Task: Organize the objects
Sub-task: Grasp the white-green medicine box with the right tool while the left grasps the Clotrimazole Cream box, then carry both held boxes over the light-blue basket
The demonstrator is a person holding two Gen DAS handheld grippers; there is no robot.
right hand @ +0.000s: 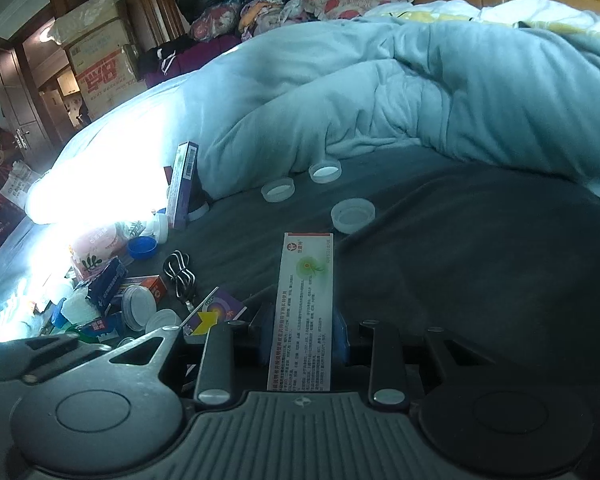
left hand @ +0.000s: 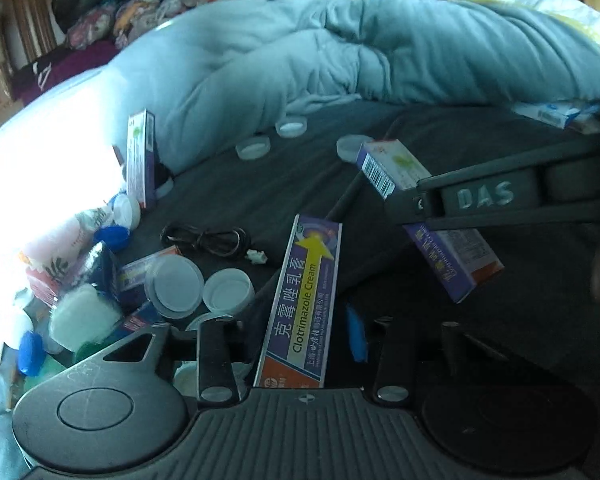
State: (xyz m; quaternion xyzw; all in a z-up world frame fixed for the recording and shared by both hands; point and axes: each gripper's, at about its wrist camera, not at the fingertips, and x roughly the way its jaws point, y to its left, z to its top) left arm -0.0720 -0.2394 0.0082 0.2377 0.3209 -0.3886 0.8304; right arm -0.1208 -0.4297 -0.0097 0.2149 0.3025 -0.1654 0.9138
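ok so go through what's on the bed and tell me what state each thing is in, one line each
Left gripper: shut on the cream box.
Right gripper: shut on a second box, printed side up.
Upright box: standing on end against the blue duvet.
Three white lids: lying loose, hollow side up.
Black cable: coiled.
White jars: tipped on their sides in the pile.

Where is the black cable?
In the left wrist view, the black cable lies coiled on the dark blanket, left of the Clotrimazole box, behind the white lids.
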